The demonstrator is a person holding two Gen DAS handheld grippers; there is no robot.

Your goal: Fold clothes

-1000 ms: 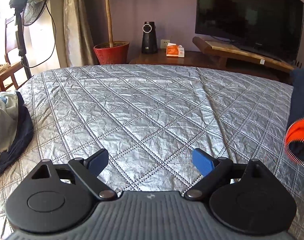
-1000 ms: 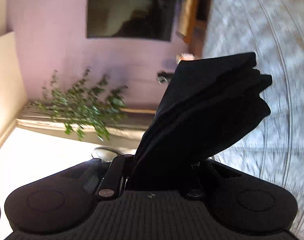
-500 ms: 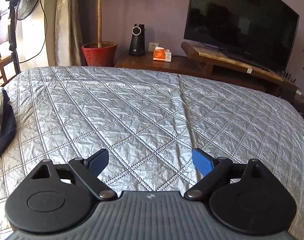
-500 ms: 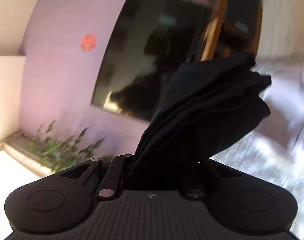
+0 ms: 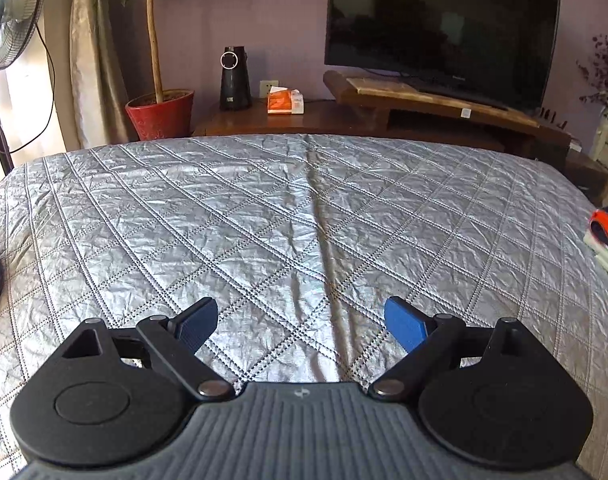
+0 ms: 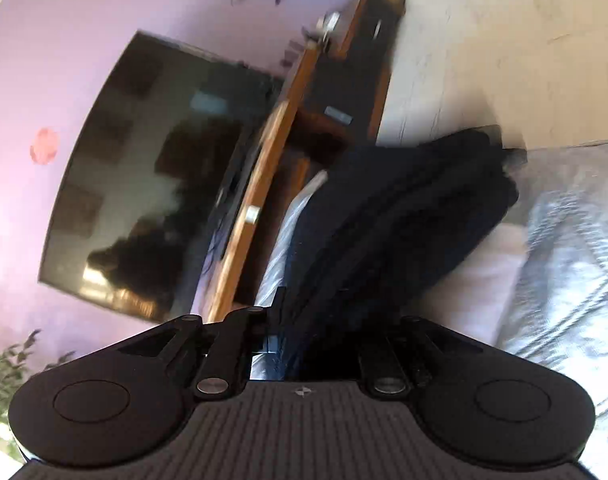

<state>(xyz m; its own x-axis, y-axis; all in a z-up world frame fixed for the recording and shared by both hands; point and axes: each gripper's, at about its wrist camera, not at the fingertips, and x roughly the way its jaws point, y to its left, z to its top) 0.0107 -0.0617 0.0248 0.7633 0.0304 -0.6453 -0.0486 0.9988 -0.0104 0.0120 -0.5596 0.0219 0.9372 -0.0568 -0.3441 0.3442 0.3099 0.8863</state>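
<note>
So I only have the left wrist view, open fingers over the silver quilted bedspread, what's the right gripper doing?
Observer: The right gripper is shut on a folded dark navy garment.
Operator: Is the garment flat on the bed?
Observer: No, it sticks out forward from the jaws in bunched layers.
Operator: What lies beyond it?
Observer: A pale folded cloth on the silver quilted bedspread, partly behind the garment; the view is blurred.

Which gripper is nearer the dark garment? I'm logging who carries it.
Right. The right gripper is clamped on the dark garment; the left gripper hangs open over the quilt, holding nothing.
</note>
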